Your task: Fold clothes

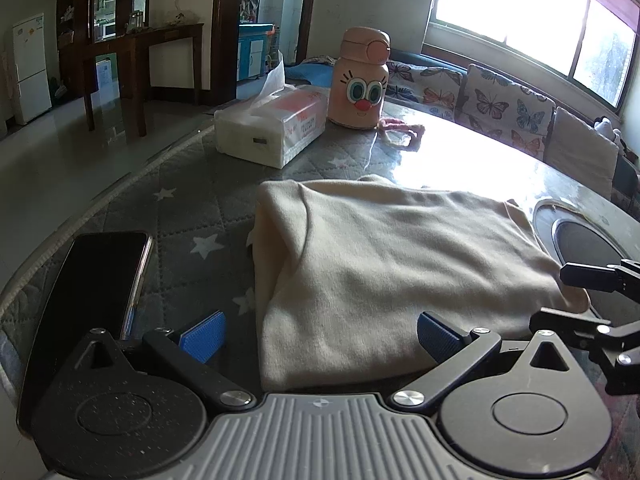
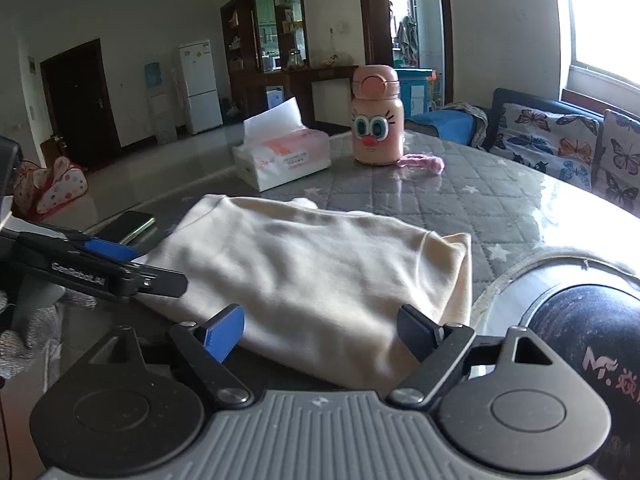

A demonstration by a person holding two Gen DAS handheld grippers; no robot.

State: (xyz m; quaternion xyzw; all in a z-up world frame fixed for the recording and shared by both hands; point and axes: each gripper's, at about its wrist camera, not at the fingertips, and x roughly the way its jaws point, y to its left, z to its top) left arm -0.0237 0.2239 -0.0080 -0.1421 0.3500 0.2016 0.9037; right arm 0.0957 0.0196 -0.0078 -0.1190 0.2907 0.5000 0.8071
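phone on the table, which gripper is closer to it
Left. The phone lies just beside the left gripper, off its left finger. The right gripper is at the other side of the folded cream garment, with the garment between it and the phone.

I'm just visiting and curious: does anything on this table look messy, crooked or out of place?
Mostly tidy. The folded cream garment has one corner poking out at its far edge, and the pink strap lies loose beside the bottle.
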